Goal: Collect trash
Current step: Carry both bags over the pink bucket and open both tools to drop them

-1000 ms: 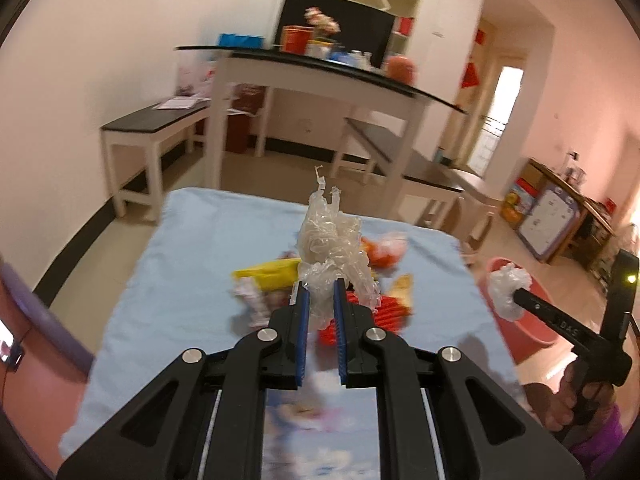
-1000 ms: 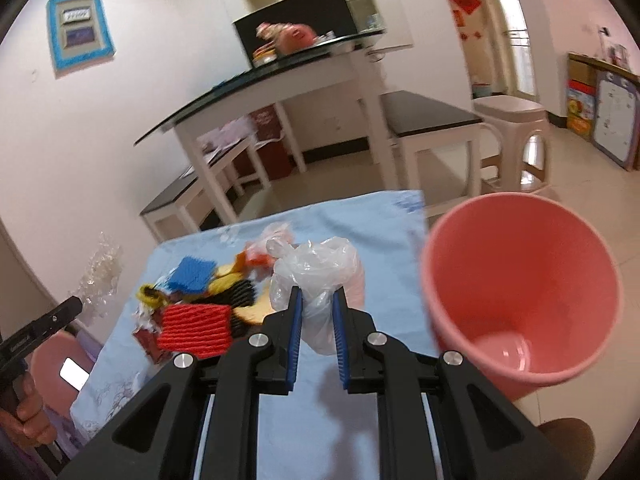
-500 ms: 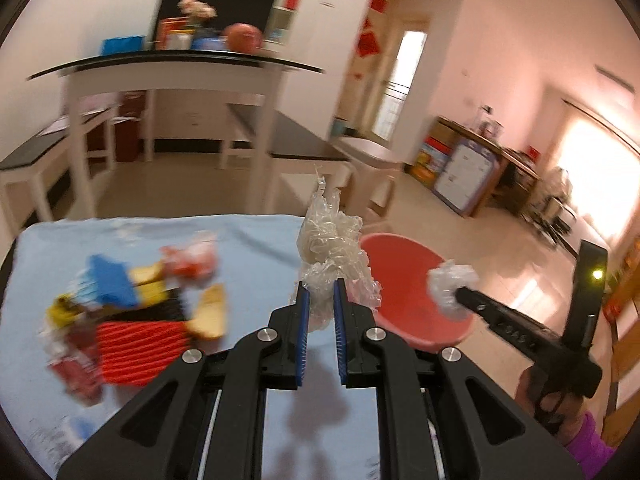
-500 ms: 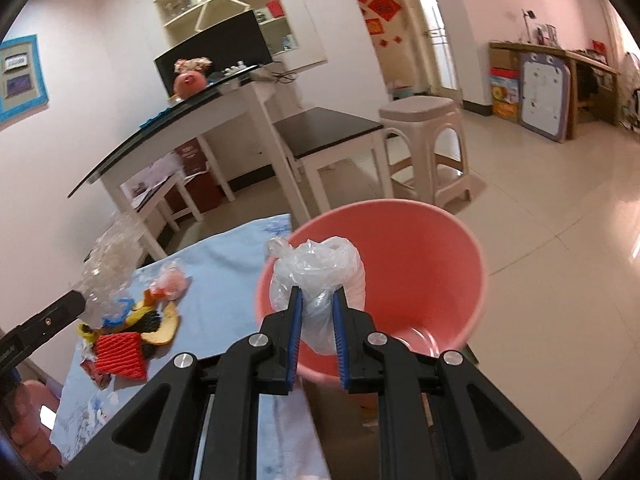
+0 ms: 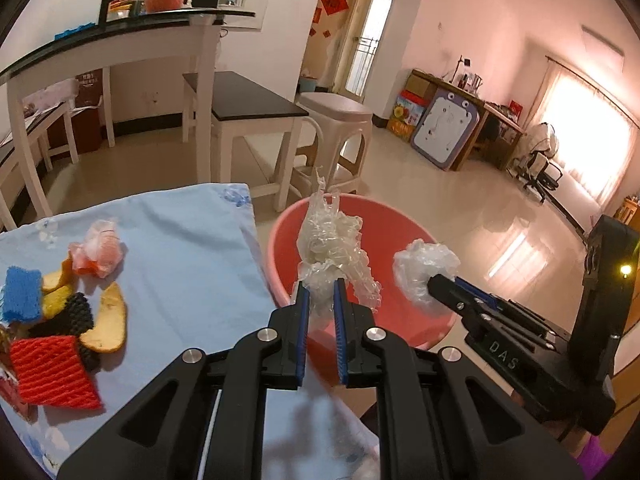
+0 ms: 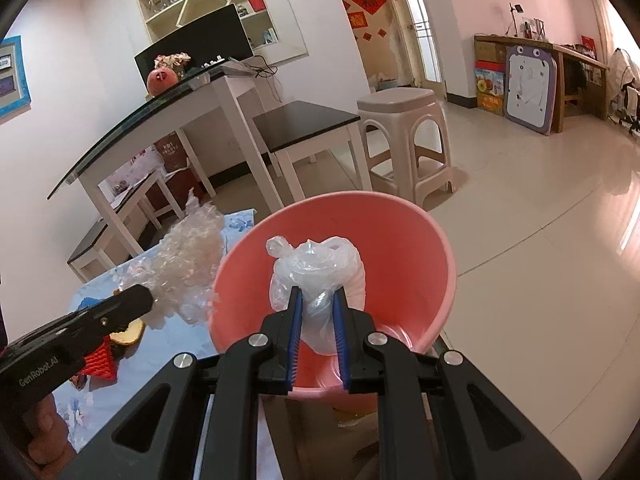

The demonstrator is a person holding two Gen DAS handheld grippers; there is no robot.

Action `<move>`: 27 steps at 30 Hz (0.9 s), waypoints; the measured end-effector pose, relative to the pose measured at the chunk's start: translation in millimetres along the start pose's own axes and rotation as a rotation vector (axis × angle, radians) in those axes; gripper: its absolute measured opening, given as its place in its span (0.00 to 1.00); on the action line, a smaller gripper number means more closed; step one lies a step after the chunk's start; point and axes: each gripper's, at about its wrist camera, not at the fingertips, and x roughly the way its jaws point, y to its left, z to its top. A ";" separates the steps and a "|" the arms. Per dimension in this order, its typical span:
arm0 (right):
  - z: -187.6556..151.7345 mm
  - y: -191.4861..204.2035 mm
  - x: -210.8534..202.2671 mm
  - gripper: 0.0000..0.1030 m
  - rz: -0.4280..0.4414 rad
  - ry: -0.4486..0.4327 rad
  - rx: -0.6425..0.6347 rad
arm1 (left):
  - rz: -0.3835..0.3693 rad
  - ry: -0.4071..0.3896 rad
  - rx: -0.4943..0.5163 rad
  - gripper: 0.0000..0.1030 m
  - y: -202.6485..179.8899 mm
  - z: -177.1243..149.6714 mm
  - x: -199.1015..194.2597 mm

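My left gripper [image 5: 319,294] is shut on a crumpled clear plastic wrap [image 5: 330,240] and holds it over the near rim of the pink bin [image 5: 384,220]. My right gripper [image 6: 316,300] is shut on a white plastic bag [image 6: 316,268] and holds it above the mouth of the pink bin [image 6: 400,248]. The bag also shows in the left wrist view [image 5: 424,270], and the wrap in the right wrist view [image 6: 188,264]. The bin stands on the floor beside the table's right edge.
On the blue tablecloth [image 5: 180,248] lie a red foam net [image 5: 52,372], peels [image 5: 106,318], a blue sponge [image 5: 22,294], a black net [image 5: 68,316] and a pinkish bag [image 5: 100,250]. A beige stool [image 6: 408,140] and benches stand behind the bin.
Both grippers swung right from the table to the pink bin, each still holding its trash. The bin is now directly under both loads.
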 end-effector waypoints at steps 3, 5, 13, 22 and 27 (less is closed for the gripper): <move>-0.6 -2.0 5.1 0.14 -0.005 0.008 0.001 | -0.011 0.018 0.001 0.11 -5.4 1.4 7.1; -0.8 -3.2 8.7 0.14 -0.007 0.016 0.005 | -0.015 0.030 -0.001 0.11 -7.0 1.0 12.6; 1.1 -2.0 21.9 0.16 -0.017 0.038 0.006 | -0.004 0.054 0.015 0.11 -12.3 -1.0 26.8; 2.4 -3.1 29.3 0.28 -0.028 0.046 0.015 | 0.003 0.068 -0.030 0.18 -5.2 0.6 30.6; 1.8 -2.5 27.9 0.41 -0.031 0.038 0.010 | -0.002 0.068 -0.033 0.24 -1.2 -0.5 29.6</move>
